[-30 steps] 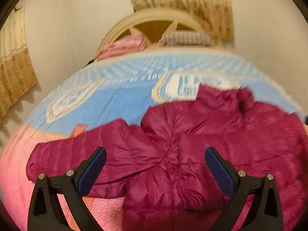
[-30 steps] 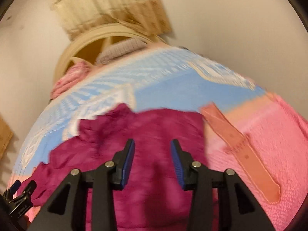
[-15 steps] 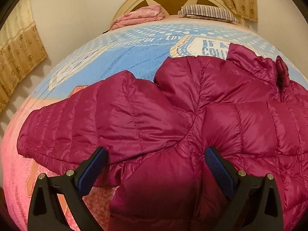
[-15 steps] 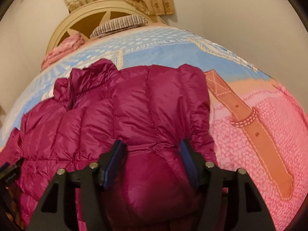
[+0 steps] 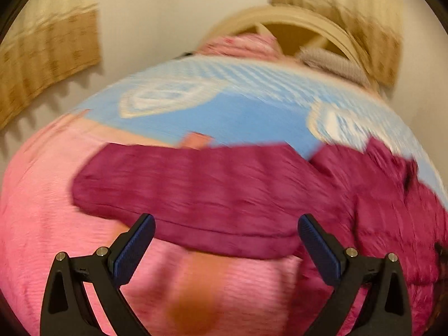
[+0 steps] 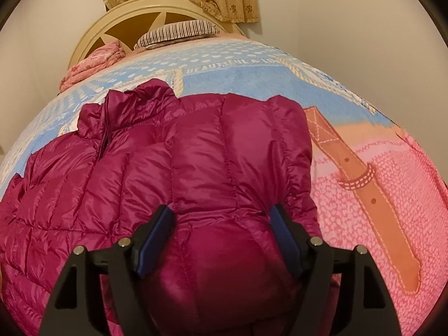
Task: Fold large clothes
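The jacket point(image 6: 201, 168), a magenta quilted puffer, lies spread on the bed point(image 6: 364, 196), its collar toward the headboard point(image 6: 92, 36). Its right sleeve now lies folded in over the body, and a padded bulge of that fold sits between the jaws of the right hand-held gripper point(image 6: 221, 232). Those jaws have just been opening, from nearly closed a second ago to fairly wide; the fabric lies loose between them with the pads no longer pinching it, so the sleeve appears released in place.

In the left wrist view, now blurred, the scene has slid from the jacket's body half a second ago to its left sleeve point(image 5: 190, 193), stretched flat out to the side. The left hand-held gripper point(image 5: 224, 240) stands wide open and empty just short of the sleeve's near edge. That sleeve is probably the next fold.
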The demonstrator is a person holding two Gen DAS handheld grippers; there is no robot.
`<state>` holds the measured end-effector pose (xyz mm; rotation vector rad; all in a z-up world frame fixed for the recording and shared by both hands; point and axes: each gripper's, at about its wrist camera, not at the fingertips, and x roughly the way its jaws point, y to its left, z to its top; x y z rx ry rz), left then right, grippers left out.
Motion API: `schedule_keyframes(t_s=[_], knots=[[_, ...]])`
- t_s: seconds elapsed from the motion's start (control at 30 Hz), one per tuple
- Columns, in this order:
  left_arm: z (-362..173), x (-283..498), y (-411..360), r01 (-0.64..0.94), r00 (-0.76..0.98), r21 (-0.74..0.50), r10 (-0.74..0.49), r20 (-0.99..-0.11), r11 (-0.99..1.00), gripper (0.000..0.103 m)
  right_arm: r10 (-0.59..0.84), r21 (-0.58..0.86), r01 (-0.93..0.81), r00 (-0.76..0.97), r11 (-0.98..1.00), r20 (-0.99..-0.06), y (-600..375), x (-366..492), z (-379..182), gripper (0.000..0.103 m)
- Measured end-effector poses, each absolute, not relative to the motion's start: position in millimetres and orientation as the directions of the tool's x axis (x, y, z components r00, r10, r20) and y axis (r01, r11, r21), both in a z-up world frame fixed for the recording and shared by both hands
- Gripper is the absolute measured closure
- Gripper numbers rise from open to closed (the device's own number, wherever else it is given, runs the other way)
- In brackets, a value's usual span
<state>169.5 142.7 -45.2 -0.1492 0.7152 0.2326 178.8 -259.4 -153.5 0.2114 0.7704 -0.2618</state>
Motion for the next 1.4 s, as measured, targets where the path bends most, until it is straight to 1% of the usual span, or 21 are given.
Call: schedule_keyframes(t_s=[0.07, 0.13, 0.27, 0.33, 0.43, 0.5, 0.57, 0.67, 0.77, 0.93, 1.13, 1.27, 1.4], knots=[[-38, 169, 157, -0.286, 0.738, -0.084, 0.163, -0.655, 0.955, 0.001, -0.162, 0.080, 0.307, 0.684, 0.948, -0.711, -258, 180, -153, 0.023], [-36, 173, 162, -0.268, 0.737, -0.082, 0.149, -0.659, 0.960, 0.001, -0.164, 0.077, 0.308, 0.683, 0.948, -0.712, -256, 180, -153, 0.022], [-47, 179, 167, -0.279, 0.697, 0.008, 0.208, -0.686, 0.960, 0.001, -0.164, 0.079, 0.309, 0.684, 0.948, -0.711, -255, 180, -153, 0.022], [-52, 184, 183, -0.314, 0.682, 0.024, 0.243, -0.690, 0.949, 0.001, -0.161, 0.083, 0.308, 0.685, 0.948, -0.711, -255, 181, -153, 0.022], [-54, 176, 226, -0.419, 0.670, -0.046, 0.275, -0.690, 0.907, 0.001, -0.156, 0.087, 0.306, 0.687, 0.948, -0.710, -255, 182, -154, 0.021], [-52, 167, 273, -0.542, 0.665, -0.144, 0.317, -0.677, 0.828, 0.001, -0.155, 0.088, 0.305, 0.687, 0.948, -0.710, -255, 182, -154, 0.021], [-51, 162, 307, -0.623, 0.657, -0.203, 0.364, -0.660, 0.756, 0.001, -0.157, 0.085, 0.305, 0.686, 0.948, -0.710, -254, 182, -154, 0.020], [-55, 167, 340, -0.682, 0.624, -0.220, 0.398, -0.673, 0.698, 0.001, -0.159, 0.081, 0.305, 0.685, 0.949, -0.711, -254, 183, -155, 0.020], [-64, 183, 348, -0.682, 0.597, -0.186, 0.392, -0.699, 0.707, 0.001, -0.161, 0.079, 0.306, 0.684, 0.949, -0.712, -253, 183, -155, 0.019], [-84, 203, 337, -0.668, 0.553, -0.111, 0.391, -0.736, 0.736, 0.001, -0.162, 0.078, 0.307, 0.684, 0.949, -0.712, -253, 183, -156, 0.019], [-99, 203, 324, -0.652, 0.541, -0.110, 0.359, -0.761, 0.750, 0.001, -0.165, 0.074, 0.307, 0.682, 0.949, -0.713, -253, 184, -156, 0.019], [-103, 208, 321, -0.636, 0.544, -0.106, 0.347, -0.764, 0.764, 0.001, -0.168, 0.067, 0.306, 0.679, 0.950, -0.714, -253, 184, -156, 0.018], [-103, 209, 323, -0.632, 0.560, -0.127, 0.337, -0.757, 0.764, 0.001, -0.172, 0.060, 0.305, 0.677, 0.950, -0.716, -253, 185, -156, 0.018]])
